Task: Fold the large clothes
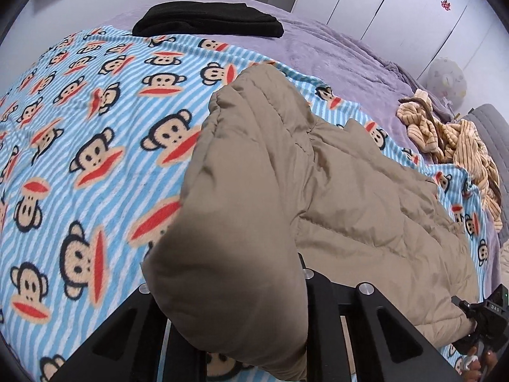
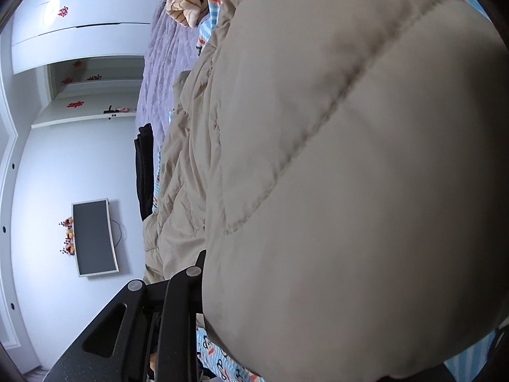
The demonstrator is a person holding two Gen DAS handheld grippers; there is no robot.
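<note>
**A:** Where is the garment now?

**B:** The puffy tan quilted jacket (image 1: 334,197) lies across the blue-striped fleece blanket printed with monkey faces (image 1: 95,121), which covers the lilac bedspread (image 1: 334,51). One padded end is lifted off the blanket, and both tools seem to have it.

**A:** How is the left gripper (image 1: 254,293) set?

**B:** Its black fingers are drawn in around a thick fold of the jacket, which bulges up between them and hides the tips. I judge it pinched on the fabric, raised so that the end can be carried over the rest.

**A:** And the right gripper (image 2: 203,273)?

**B:** The two fingers in its own view stand close together at the edge of a big quilted bulge (image 2: 350,191) that fills most of that view. The tips are buried, so I read it as clamped on the jacket too, though the contact itself is hidden. From the left view, the right tool (image 1: 483,318) sits at the jacket's near corner.

**A:** Why hold two points?

**B:** Probably to keep the bulky edge level during a fold.

**A:** Anything else on the bed?

**B:** A folded black garment (image 1: 206,20) at the far side, and a crumpled cream striped garment (image 1: 451,140) off to the right, both well apart from the jacket.
</note>
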